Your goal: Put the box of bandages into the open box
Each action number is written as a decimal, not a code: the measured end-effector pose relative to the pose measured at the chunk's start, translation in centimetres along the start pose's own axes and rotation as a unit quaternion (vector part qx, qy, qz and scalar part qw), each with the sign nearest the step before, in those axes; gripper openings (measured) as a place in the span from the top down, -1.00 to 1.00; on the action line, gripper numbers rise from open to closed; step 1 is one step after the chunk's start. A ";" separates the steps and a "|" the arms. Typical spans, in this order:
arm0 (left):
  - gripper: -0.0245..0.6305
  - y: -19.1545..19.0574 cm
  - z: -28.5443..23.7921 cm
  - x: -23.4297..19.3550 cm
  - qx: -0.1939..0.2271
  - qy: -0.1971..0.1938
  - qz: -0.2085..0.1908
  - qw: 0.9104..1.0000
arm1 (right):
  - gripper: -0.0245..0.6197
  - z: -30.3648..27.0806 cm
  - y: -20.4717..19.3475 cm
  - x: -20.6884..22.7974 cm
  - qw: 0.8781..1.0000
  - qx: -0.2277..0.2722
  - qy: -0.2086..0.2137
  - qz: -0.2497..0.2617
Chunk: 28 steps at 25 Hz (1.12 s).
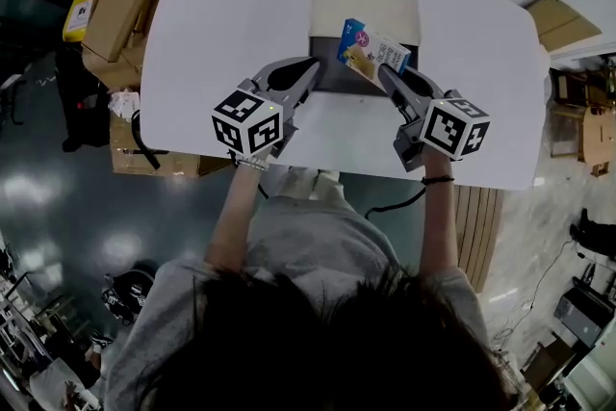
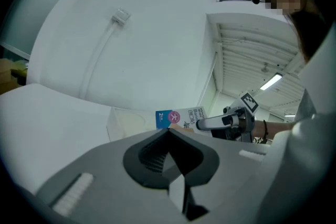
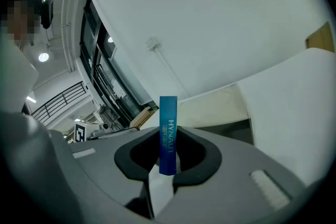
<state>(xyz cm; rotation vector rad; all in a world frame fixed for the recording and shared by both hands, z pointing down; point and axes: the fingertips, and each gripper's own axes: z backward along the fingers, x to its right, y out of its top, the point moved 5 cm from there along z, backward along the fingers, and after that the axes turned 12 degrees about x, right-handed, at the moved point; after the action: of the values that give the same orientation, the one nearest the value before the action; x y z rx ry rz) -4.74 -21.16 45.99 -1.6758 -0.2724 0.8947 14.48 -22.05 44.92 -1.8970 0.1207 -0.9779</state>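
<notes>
The bandage box (image 1: 371,50), blue and white with a pink dot, hangs tilted over the open box (image 1: 364,7) at the back middle of the white table (image 1: 221,5). My right gripper (image 1: 385,70) is shut on its near end. In the right gripper view the bandage box (image 3: 168,128) stands upright and edge-on between the jaws of the right gripper (image 3: 167,165), with the open box (image 3: 215,107) behind. My left gripper (image 1: 313,67) sits at the open box's left front corner, shut and holding nothing. The left gripper view shows the left gripper (image 2: 169,134), the bandage box (image 2: 181,117) and the open box (image 2: 126,122).
Cardboard boxes (image 1: 115,14) and a yellow package (image 1: 82,10) are stacked on the floor off the table's left edge. More cardboard (image 1: 553,19) lies beyond the right edge. The open box's flap stands up at its far side.
</notes>
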 end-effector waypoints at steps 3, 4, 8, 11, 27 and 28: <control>0.94 -0.5 -0.1 -0.3 -0.006 -0.001 0.003 1.000 | 0.66 -0.5 -0.6 0.3 1.000 -0.020 0.003 -0.005; 0.94 -0.6 -0.1 -0.4 -0.007 -0.001 0.004 1.000 | 0.66 -0.7 -0.8 0.3 1.000 -0.027 0.004 -0.008; 0.94 -1.2 -0.4 -0.5 -0.016 -0.003 0.008 1.000 | 0.67 -1.3 -1.5 0.8 0.998 -0.056 0.007 -0.028; 0.94 -1.7 -0.6 -0.4 -0.022 -0.003 0.013 1.000 | 0.66 -1.6 -1.8 1.3 0.996 -0.082 0.011 -0.044; 0.94 -3.7 -1.0 0.0 -0.036 -0.005 0.038 0.999 | 0.66 -3.5 -3.8 3.6 0.971 -0.194 0.004 -0.142; 0.94 -3.8 -1.1 0.1 -0.037 -0.006 0.039 0.999 | 0.66 -3.7 -4.0 3.7 0.969 -0.200 0.002 -0.147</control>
<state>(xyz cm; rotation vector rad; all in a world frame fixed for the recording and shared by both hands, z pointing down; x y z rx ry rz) -2.92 -20.68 49.44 -1.7609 -0.2522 0.9622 13.27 -24.29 51.00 -2.3295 0.0409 -1.2274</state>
